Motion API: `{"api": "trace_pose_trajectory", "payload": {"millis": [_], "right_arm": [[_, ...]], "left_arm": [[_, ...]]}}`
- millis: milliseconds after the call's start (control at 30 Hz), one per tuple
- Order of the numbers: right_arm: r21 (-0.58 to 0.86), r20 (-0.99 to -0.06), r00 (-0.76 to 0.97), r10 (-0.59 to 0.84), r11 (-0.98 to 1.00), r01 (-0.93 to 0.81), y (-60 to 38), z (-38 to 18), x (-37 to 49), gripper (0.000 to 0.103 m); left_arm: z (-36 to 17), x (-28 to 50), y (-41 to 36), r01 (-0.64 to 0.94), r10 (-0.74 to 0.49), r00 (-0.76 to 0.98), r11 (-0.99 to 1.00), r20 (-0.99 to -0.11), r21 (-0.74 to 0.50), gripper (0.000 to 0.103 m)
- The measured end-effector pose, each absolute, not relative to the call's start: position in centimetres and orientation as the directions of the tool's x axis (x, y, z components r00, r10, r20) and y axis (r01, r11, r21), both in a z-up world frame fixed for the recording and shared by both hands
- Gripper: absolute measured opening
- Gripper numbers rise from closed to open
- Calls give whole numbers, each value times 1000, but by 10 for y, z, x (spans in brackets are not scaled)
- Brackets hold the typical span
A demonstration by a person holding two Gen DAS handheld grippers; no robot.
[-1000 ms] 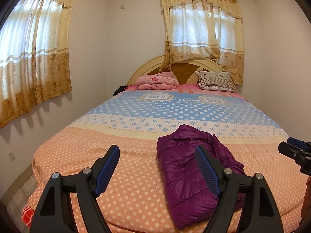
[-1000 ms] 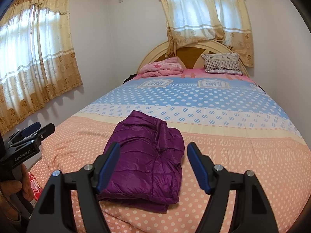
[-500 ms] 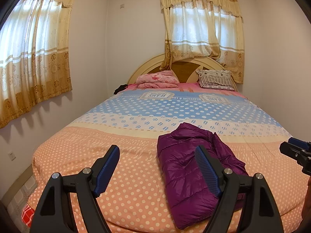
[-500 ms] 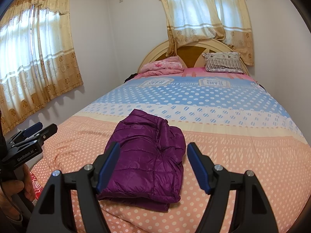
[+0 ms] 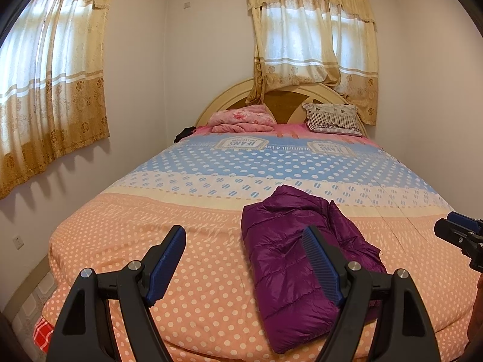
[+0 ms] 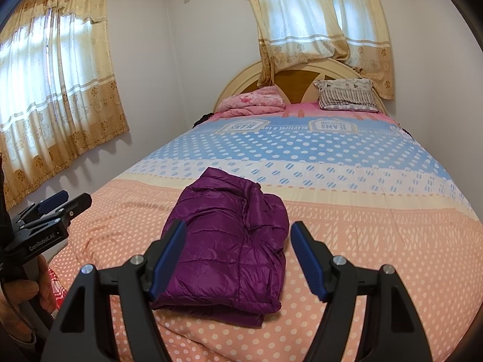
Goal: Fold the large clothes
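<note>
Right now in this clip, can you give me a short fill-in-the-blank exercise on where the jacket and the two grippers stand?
1. The purple jacket lies ____ on the bed.
2. The right gripper has its jaws ____ and holds nothing.
3. The left gripper hangs above the bedspread, with the jacket toward its ____ finger.
4. At the headboard, the striped pillow sits to the ____ of the pink bedding.

Missing words: folded; open; right; right

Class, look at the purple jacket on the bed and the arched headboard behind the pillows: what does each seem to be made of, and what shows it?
Folded purple quilted jacket: probably thin nylon or polyester shell with padding; it has a sheen, stitched channels and puffy folds. Arched cream and brown headboard: apparently painted or laminated wood; rigid, smooth, faintly glossy, though too distant to confirm.
</note>
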State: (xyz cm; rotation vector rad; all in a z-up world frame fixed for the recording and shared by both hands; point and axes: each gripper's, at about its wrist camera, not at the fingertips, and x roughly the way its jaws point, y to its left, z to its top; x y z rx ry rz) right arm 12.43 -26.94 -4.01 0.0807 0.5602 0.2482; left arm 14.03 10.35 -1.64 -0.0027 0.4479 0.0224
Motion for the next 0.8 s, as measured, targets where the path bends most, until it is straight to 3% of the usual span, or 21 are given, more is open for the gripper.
{"api": "trace_pose_trajectory", "payload": {"millis": [800], "right_arm": [[143, -520, 815, 255, 967, -211, -269, -43, 123, 75]], "left_arm": [[-25, 146, 107, -62, 58, 890, 998, -453, 6, 83]]}}
